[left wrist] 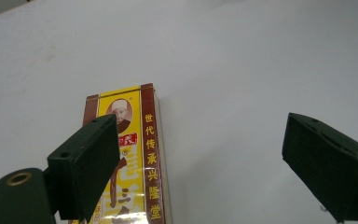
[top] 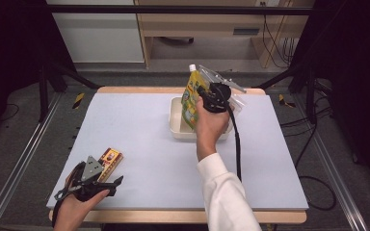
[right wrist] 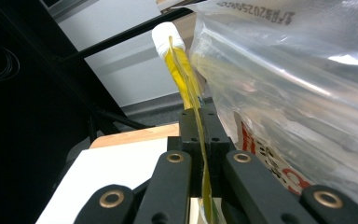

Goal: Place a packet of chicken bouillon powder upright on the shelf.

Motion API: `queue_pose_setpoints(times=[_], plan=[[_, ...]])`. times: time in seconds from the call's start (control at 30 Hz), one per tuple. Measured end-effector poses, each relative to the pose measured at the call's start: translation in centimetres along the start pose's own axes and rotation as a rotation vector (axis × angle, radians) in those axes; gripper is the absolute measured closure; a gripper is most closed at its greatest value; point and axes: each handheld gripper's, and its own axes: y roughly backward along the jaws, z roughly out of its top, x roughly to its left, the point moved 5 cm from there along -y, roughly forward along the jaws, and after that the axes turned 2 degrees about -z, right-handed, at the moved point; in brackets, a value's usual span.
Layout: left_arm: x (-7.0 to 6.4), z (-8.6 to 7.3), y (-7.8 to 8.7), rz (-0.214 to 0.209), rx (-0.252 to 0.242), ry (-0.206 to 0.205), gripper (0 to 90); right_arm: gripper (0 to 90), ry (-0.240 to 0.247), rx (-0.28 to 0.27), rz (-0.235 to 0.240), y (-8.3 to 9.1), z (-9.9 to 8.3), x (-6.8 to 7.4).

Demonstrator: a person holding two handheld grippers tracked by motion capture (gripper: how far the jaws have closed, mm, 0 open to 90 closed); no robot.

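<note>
Yellow spout pouch (top: 191, 98) is pinched flat between the jaws of the right gripper (top: 207, 96), held upright over the cream tub (top: 175, 126) at the far edge of the worktop (top: 149, 144), right of centre. Pouch long axis runs roughly vertical, white cap (right wrist: 167, 38) on top; jaws bite the side seam well below the cap. Clear plastic bag (right wrist: 298, 79) sits just beside the pouch, touching or nearly; can't tell which. Right forearm reaches forward from the near edge, wrist cocked up. Likely next move is lowering or lifting the pouch w/ respect to the tub, so straight vertical travel matters. Left gripper (left wrist: 200, 168) rests near the near-left corner, jaws wide, holding nothing; red-yellow box (left wrist: 135, 158) lies flat partly under its left jaw, long axis pointing away along the gripper.
</note>
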Motion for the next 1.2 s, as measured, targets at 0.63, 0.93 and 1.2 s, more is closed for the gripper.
queue_pose_setpoints(times=[0.63,0.93,1.2], plan=[[0.1,0.0,0.1,-0.002,-0.002,-0.001,10.7,90.0,0.027,-0.003,-0.025,-0.9,-1.3,0.2],[0.0,0.0,0.1,-0.002,0.002,-0.009,10.7,90.0,0.045,0.005,0.018,-1.0,-2.3,0.0],[-0.1,0.0,0.0,-0.003,0.0,-0.008,10.8,90.0,0.053,0.024,0.039,-1.0,-3.1,-0.3]])
